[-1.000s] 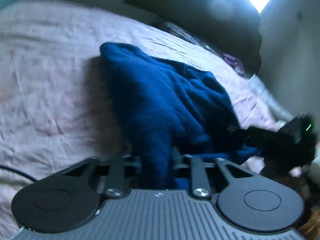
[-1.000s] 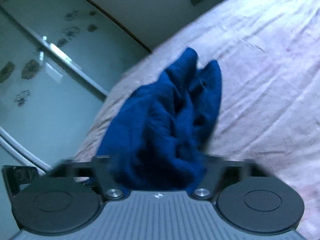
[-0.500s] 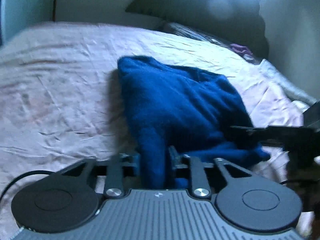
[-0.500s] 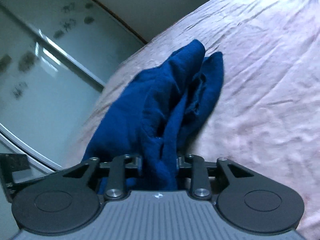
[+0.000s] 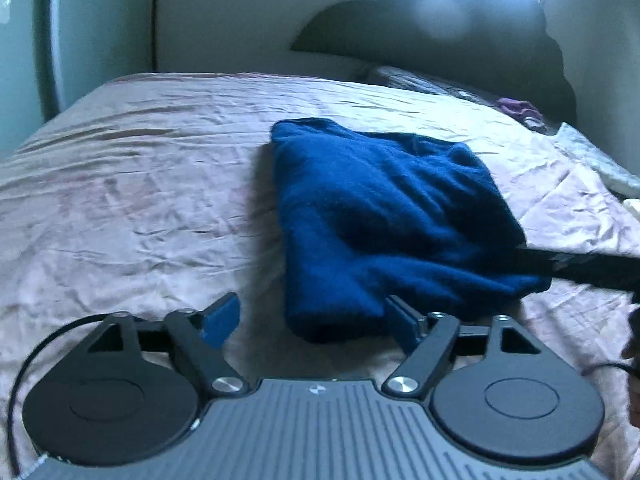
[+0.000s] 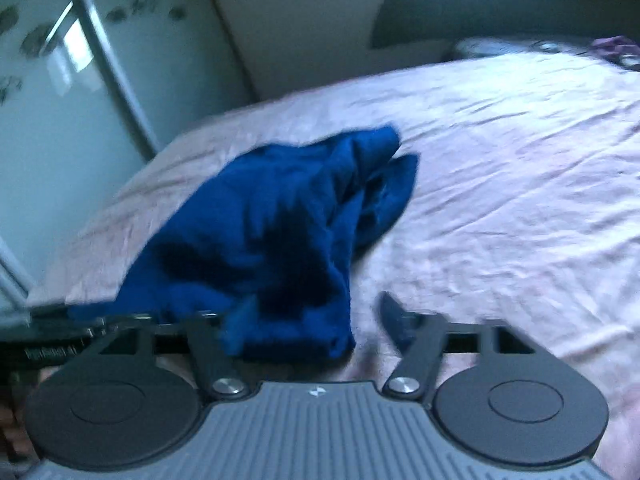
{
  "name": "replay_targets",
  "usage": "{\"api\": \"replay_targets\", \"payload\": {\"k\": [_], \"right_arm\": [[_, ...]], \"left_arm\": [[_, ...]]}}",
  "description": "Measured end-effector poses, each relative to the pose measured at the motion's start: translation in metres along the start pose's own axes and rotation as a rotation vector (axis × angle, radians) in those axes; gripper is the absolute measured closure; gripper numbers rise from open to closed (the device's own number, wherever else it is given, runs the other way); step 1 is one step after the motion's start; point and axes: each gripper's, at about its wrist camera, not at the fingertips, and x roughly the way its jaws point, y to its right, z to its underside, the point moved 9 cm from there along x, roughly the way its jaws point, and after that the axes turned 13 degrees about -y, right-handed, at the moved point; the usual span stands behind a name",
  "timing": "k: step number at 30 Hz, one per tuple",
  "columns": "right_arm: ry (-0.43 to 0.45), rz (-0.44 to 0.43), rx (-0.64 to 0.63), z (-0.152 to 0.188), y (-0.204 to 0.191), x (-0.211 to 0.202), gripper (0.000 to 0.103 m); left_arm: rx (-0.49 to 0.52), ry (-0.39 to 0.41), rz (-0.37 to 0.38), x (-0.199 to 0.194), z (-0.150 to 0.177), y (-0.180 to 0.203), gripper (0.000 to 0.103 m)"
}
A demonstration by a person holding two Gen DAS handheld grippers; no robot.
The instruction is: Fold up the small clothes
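since a second ago the blue garment (image 5: 384,216) has been let go onto the bed (image 5: 132,184) as both claws – left claw (image 5: 310,316), right claw (image 6: 310,316) – are opening, empty-pinched – the loose near fold could be snagged and dragged open by a pad.

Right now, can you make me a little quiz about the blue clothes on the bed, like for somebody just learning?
1. True or false: the blue garment is lying on the pink bedsheet.
2. Which is squeezing the cloth: A) the left gripper, B) the right gripper, C) neither?
3. Fill in: behind the bed's far end stands a dark ____.

Key
1. True.
2. C. Both sets of jaws are opening; the cloth's near edge lies between the spread fingers, unpinched.
3. Headboard.
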Motion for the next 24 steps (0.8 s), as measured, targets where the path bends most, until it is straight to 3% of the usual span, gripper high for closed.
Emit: {"api": "replay_targets", "payload": {"k": [1,4,7,11,19,24], "right_arm": [[0.015,0.01,0.021,0.001,-0.001,-0.004,0.0],[0.008,0.02,0.029,0.011,-0.014,-0.01,0.0],[-0.051,0.035,-0.019,0.022,-0.031,-0.008,0.0],[-0.06,0.044,-0.078,0.036,-0.049,-0.004,0.0],[-0.057,0.155,-0.099,0.044,-0.048,-0.004,0.0],[-0.056,0.153,-0.077,0.046,-0.046,-0.005,0.0]], "left_arm": [[-0.001,0.001,-0.01,-0.001,0.002,0.0,0.015],[-0.006,-0.005,-0.035,-0.005,0.008,0.002,0.011],[-0.011,-0.011,-0.062,-0.007,0.016,0.002,0.01],[-0.02,-0.029,-0.079,-0.009,0.025,0.002,0.009],[-0.026,-0.032,-0.147,-0.009,0.034,0.0,0.008],[-0.014,-0.016,-0.19,-0.011,0.035,0.0,0.007]]}}
